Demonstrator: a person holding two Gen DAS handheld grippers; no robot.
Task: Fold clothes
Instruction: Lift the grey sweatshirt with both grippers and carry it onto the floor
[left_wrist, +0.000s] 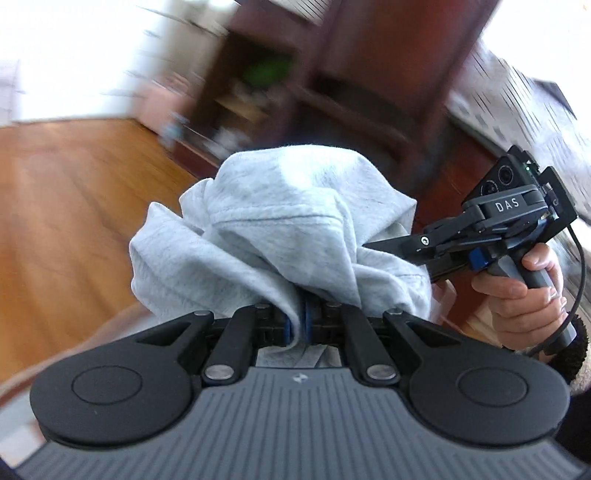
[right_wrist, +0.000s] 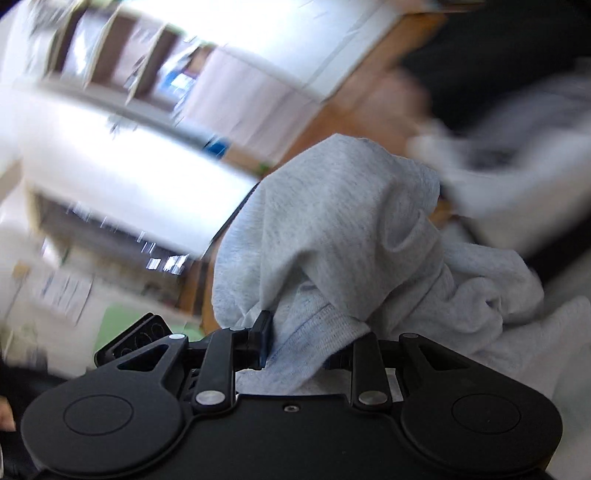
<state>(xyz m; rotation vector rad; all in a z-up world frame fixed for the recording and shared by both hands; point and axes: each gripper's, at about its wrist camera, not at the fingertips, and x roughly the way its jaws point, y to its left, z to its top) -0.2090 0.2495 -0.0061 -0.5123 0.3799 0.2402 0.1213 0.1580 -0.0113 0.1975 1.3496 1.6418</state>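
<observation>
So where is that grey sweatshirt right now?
The grey sweatshirt hangs bunched in the air, pinched in the left gripper and the right gripper, with the wooden floor beyond it in the left wrist view.

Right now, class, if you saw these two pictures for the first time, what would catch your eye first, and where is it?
First, the light grey garment, bunched and draped over the fingers in the middle of both views. The left gripper is shut on a fold of it, and the right gripper clamps a thicker wad with a seam. In the left view, at the right edge, a hand holds the other gripper's handle; the room behind is blurred.
</observation>
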